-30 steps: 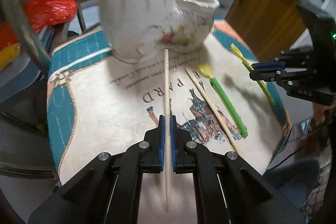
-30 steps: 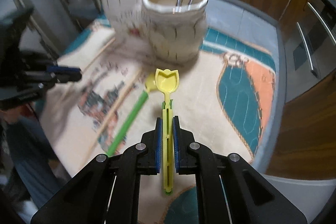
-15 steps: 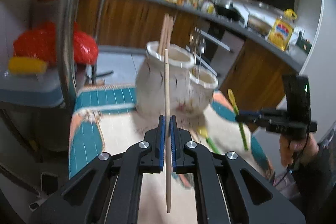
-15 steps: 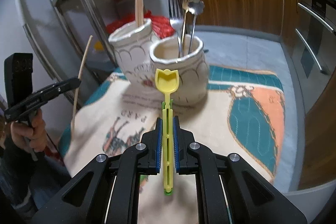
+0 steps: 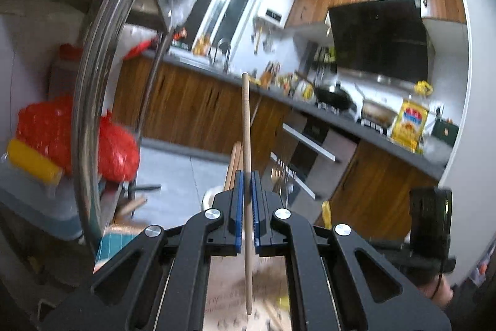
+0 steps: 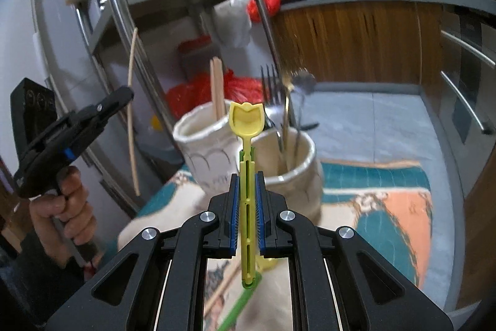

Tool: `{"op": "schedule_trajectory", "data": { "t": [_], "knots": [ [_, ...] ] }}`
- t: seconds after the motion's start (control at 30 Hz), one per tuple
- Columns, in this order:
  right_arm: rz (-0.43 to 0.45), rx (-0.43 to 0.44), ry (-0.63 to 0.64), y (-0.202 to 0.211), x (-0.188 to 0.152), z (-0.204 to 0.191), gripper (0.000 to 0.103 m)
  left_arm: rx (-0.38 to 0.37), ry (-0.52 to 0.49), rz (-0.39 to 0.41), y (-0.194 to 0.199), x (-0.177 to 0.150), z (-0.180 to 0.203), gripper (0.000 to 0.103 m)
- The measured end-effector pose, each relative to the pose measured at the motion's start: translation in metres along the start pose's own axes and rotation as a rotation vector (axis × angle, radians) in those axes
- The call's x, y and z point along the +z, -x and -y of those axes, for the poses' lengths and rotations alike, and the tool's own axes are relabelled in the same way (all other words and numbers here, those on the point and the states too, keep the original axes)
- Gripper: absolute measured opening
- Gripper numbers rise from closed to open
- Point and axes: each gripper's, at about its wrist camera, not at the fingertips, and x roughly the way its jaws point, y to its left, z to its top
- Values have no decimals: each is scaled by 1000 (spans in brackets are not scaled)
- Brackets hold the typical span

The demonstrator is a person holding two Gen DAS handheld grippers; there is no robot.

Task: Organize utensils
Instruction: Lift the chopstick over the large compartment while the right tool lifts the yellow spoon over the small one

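Observation:
My left gripper point(image 5: 247, 185) is shut on a wooden chopstick point(image 5: 246, 126) that stands nearly upright, lifted clear of the table; in the right wrist view the same left gripper point(image 6: 125, 93) holds the chopstick point(image 6: 133, 120) left of the jars. My right gripper point(image 6: 247, 185) is shut on a yellow plastic spoon point(image 6: 246, 120), its bowl up in front of two white ceramic jars. The left jar point(image 6: 201, 148) holds chopsticks point(image 6: 217, 89). The right jar point(image 6: 300, 166) holds a fork point(image 6: 268, 79) and metal spoons. A green spoon point(image 6: 237, 310) lies on the mat below.
A printed mat point(image 6: 387, 207) with teal and orange corners covers the small table. A steel rack post point(image 5: 93, 101) stands close on the left, with red bags point(image 5: 117, 145) behind it. A person's hand point(image 6: 62, 207) grips the left handle. Kitchen cabinets point(image 6: 356, 42) line the back.
Both grippers rose and tipped upward. The left one carried the chopstick up off the mat to above the jars; the right one lifted the yellow spoon off the mat in front of the jars.

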Motion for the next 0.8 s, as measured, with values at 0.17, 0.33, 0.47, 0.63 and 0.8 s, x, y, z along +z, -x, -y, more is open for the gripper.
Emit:
{"op": "schedule_trajectory", "data": {
  "t": [0.17, 0.33, 0.47, 0.63, 0.8],
  "knots": [
    [71, 26, -25, -7, 11, 1, 11, 14, 9, 56, -16, 11, 7, 5],
    [153, 26, -45, -8, 20, 3, 11, 44, -36, 124, -24, 18, 17, 5],
    [230, 33, -71, -8, 27, 8, 11, 74, -70, 200, -28, 24, 26, 5],
    [299, 45, -109, -12, 30, 18, 11, 84, -62, 234, -40, 25, 25, 5],
    [316, -4, -111, -25, 31, 23, 11, 118, -93, 198, -61, 10, 26, 5]
  ]
}}
